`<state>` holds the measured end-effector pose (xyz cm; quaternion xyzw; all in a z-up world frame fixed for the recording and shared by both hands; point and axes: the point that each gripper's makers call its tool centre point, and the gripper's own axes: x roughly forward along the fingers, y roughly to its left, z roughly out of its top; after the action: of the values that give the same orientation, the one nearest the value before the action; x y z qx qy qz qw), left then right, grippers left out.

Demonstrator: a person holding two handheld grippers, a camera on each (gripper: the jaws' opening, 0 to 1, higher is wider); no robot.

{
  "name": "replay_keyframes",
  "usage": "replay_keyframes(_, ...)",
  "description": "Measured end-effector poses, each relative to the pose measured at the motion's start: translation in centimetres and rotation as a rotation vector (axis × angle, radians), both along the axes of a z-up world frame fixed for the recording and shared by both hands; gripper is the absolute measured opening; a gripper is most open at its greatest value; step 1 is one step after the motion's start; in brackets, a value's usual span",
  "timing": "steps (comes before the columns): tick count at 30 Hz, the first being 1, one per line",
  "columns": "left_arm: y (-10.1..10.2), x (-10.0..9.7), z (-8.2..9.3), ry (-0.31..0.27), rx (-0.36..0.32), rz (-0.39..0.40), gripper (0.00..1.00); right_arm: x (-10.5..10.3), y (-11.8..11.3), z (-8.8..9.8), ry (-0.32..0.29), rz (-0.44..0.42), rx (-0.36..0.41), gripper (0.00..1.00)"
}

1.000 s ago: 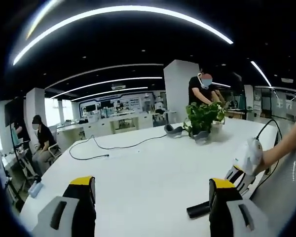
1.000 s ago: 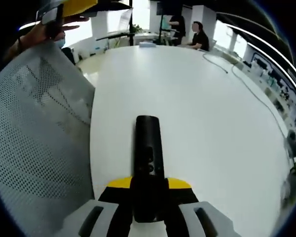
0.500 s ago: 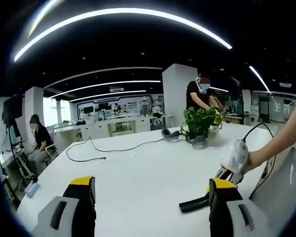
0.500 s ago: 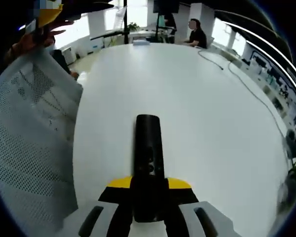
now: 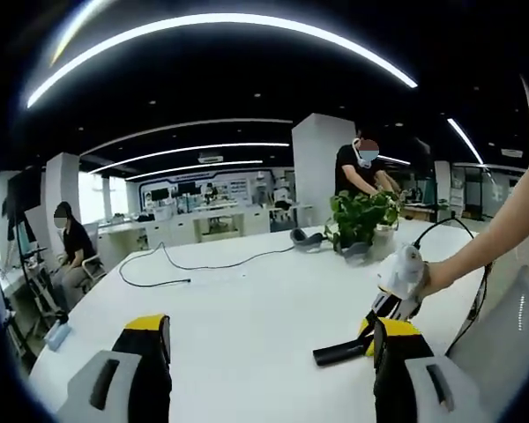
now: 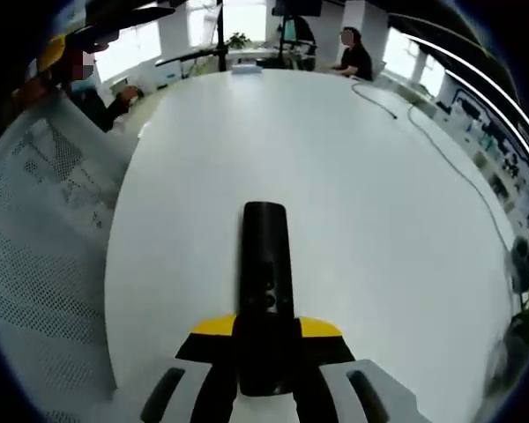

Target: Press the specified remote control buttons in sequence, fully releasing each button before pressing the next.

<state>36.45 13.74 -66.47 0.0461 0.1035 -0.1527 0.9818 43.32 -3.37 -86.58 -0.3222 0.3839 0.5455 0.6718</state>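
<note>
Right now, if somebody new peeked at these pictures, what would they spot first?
Probably the long black remote control, pinched between the jaws of the right hand-held gripper and sticking out over the big white table. In the left gripper view, the left hand-held gripper is open above that table, and a leafy green plant stands at the far side, with a black cable snaking across the tabletop.

Bright, lit by ceiling strips [image 5: 220,22] at 12 o'clock; table [image 6: 335,176] glaring white, edges fisheye-bent, slightly soft.
</note>
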Motion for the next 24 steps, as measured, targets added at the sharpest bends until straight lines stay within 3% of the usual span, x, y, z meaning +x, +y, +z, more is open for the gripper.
replay_keyframes(24,0.0,0.2,-0.6,0.024,0.012,0.002,1.00,5.2,0.1,-0.1,0.017,0.018,-0.050,0.21)
